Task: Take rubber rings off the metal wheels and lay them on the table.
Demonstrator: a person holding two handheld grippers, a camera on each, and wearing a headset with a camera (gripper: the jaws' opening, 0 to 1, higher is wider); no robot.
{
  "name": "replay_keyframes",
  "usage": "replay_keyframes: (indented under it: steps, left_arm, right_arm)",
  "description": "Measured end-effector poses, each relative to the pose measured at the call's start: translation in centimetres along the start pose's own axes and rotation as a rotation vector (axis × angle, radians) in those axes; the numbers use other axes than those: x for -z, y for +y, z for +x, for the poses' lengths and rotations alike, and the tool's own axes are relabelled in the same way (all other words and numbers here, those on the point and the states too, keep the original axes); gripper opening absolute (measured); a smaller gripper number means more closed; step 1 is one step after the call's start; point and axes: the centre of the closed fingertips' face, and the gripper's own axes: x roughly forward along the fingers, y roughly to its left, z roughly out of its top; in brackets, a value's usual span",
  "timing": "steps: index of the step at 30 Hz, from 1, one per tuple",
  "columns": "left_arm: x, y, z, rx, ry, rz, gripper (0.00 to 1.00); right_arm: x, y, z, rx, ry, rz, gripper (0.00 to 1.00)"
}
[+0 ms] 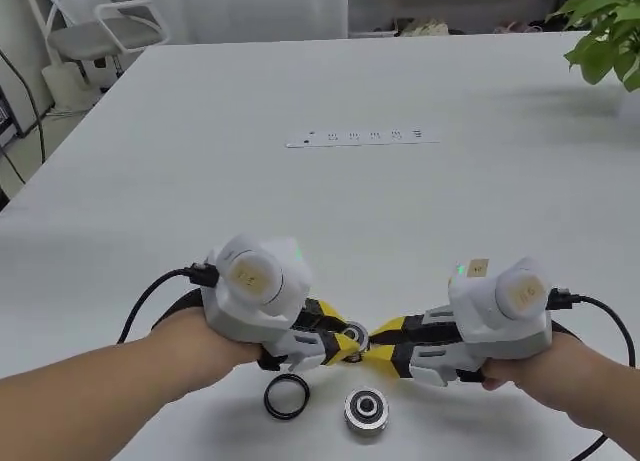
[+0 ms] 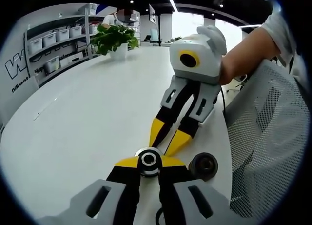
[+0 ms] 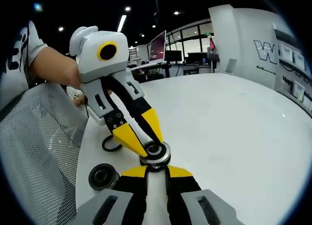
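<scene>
At the near edge of the counter [image 1: 330, 211], between your hands: one wheel [image 1: 354, 339], clamped by the closed fingers [image 2: 126, 162] of your left gripper [image 2: 148, 162].

Right gripper [image 3: 156, 170]: fingers nearly together at the wheel's rim. You cannot tell whether they have hold of the rubber.

Loose ring [image 1: 287, 396] and second wheel [image 1: 366, 408]: lying on the counter nearer you, close together.

Risks, as judged:
- Your right fingers pinch metal instead of rubber and slip off.
- A hard pull twists the wheel out of the left grip.
- A dropped wheel rolls off the near edge.
</scene>
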Motion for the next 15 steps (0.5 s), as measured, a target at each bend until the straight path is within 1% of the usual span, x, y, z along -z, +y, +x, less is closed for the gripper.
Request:
replay_keyframes:
  steps: [2,10,15]
  left_arm:
    - [0.15,0.01,-0.08,-0.003,-0.002,0.006,0.07]
    - [0.06,-0.01,0.00,-0.012,-0.008,0.002,0.07]
    - [0.06,0.00,-0.01,-0.013,-0.012,0.000,0.07]
  right_arm:
    - [-0.02,0.00,0.02,0.003,0.001,0.000,0.11]
    - [-0.03,0.02,0.01,0.008,0.000,0.048,0.10]
    - [0.04,-0.03,0.06,0.013,0.011,0.054,0.09]
